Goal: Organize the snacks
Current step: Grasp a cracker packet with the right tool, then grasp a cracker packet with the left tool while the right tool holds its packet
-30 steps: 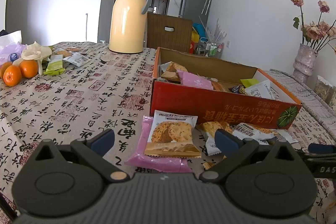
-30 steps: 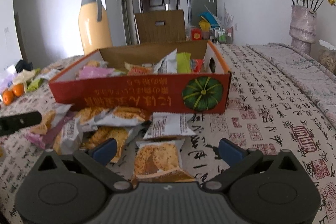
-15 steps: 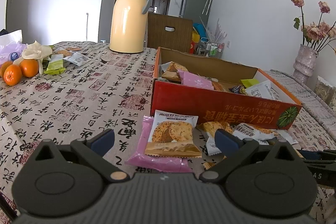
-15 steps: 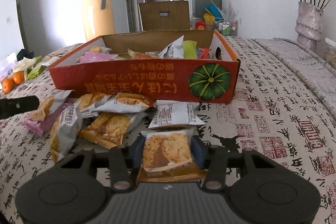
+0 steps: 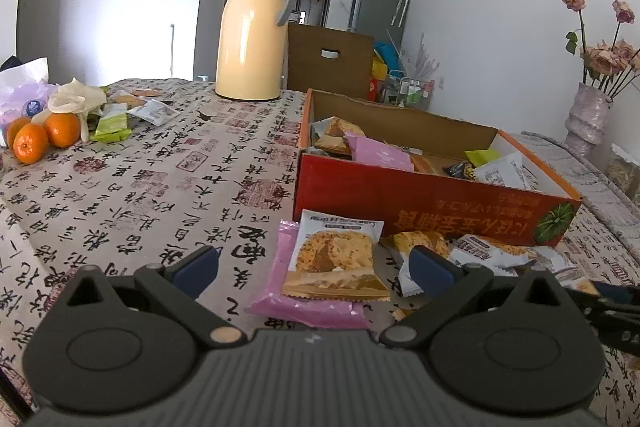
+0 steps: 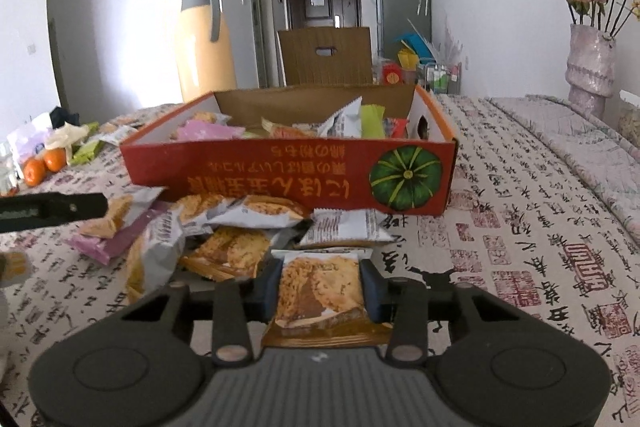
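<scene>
Pinching a cookie packet (image 6: 320, 287) in my right gripper (image 6: 320, 291), jaws just closed on its sides; it sits low in front of the red box (image 6: 288, 167). Box partly filled, several crinkly foil packets (image 6: 224, 227) left on the printed tablecloth (image 6: 520, 211), maybe overlapping. Left gripper (image 5: 316, 263) spread wide, empty, over a flat pink wrapper (image 5: 304, 303). Cardboard box, glossy film packets.

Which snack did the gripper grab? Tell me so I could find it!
Find the red box with the green pumpkin picture. In front of it lies a heap of packets, and nearest is a biscuit packet. It is the only one squeezed between the jaws of the right gripper.
</scene>
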The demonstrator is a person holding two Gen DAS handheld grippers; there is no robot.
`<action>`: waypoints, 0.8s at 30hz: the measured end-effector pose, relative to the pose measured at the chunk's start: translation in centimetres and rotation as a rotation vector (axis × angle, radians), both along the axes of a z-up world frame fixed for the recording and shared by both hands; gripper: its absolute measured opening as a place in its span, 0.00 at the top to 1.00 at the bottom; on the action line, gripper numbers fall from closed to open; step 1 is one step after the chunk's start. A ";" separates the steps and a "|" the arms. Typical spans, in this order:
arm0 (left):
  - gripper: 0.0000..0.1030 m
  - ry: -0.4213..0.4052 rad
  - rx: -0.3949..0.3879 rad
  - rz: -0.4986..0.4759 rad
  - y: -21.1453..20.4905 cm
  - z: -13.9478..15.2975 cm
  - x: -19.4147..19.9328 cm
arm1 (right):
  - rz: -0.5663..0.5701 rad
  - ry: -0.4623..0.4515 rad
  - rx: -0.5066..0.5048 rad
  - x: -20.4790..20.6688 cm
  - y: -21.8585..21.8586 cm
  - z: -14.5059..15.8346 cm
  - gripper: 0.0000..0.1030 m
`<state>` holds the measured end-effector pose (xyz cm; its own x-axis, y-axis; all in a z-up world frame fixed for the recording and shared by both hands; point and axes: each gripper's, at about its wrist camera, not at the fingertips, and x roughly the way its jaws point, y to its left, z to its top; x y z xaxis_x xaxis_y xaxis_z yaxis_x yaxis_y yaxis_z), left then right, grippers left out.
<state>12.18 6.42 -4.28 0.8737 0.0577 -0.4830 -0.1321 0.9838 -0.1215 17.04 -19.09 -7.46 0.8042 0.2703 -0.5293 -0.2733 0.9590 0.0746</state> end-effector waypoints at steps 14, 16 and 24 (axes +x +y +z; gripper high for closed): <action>0.00 0.088 0.118 -0.055 -1.5 2.5 2.1 | -0.077 -0.091 0.082 -1.3 -3.7 1.6 0.61; 0.05 0.107 0.130 -0.066 -1.7 2.4 2.9 | -0.085 -0.092 0.089 -1.3 -4.2 1.6 0.61; 0.24 0.217 0.101 -0.075 -2.0 0.1 5.9 | -0.114 -0.090 0.109 -1.2 -5.5 1.3 0.61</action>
<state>18.10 4.46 -4.19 0.7539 0.0542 -0.6547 -0.0707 0.9975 0.0012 15.84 -24.58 -6.18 0.8755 0.2268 -0.4267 -0.1739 0.9717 0.1596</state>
